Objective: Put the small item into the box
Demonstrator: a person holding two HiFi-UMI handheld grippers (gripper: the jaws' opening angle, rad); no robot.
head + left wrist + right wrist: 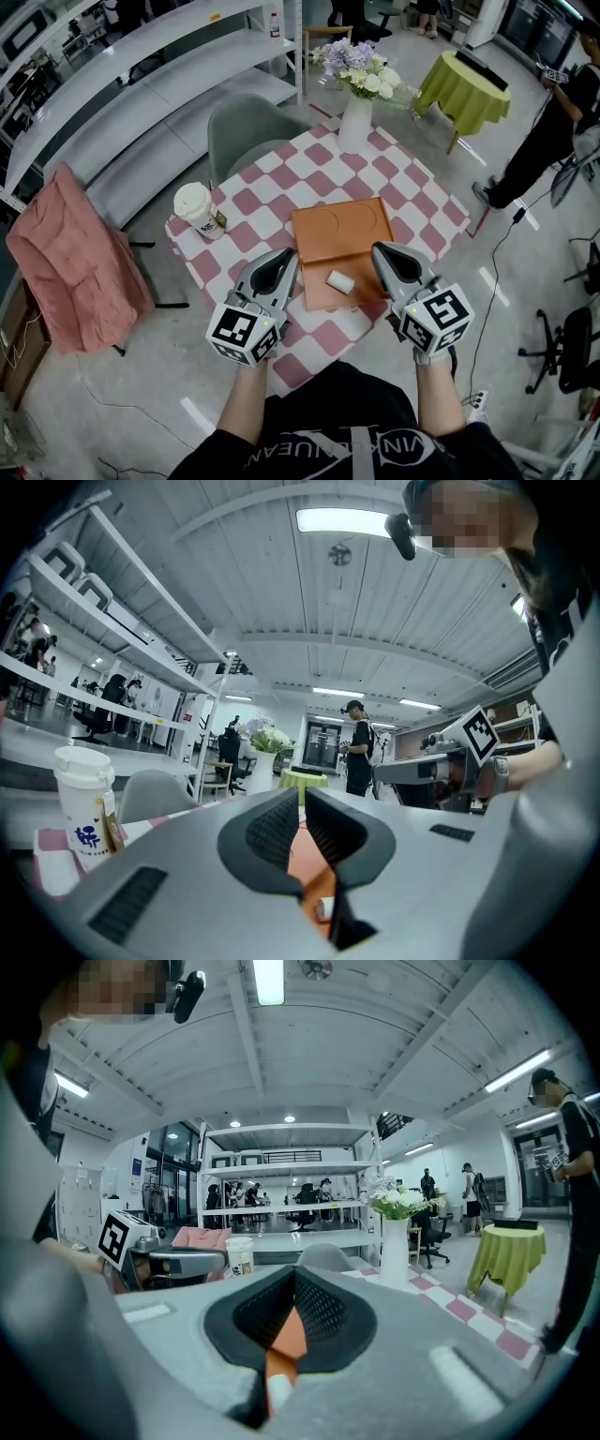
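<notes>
Two tools, neither holding anything. The left tool (292, 256) has its jaws drawn together on nothing. The right tool (379, 250) is clenched shut and also empty.

The small white item (339, 279) lies on the lower half of the orange box (342, 230), centre frame, between the tools and untouched. If that half is the tray, placement looks done; if it is a lid, the transfer remains. I cannot tell which. The box is otherwise bare.

On the checked tabletop (253, 202), a lidded cup (197, 208) stands left of the box. The vase (355, 122), top of frame, holds flowers.
</notes>
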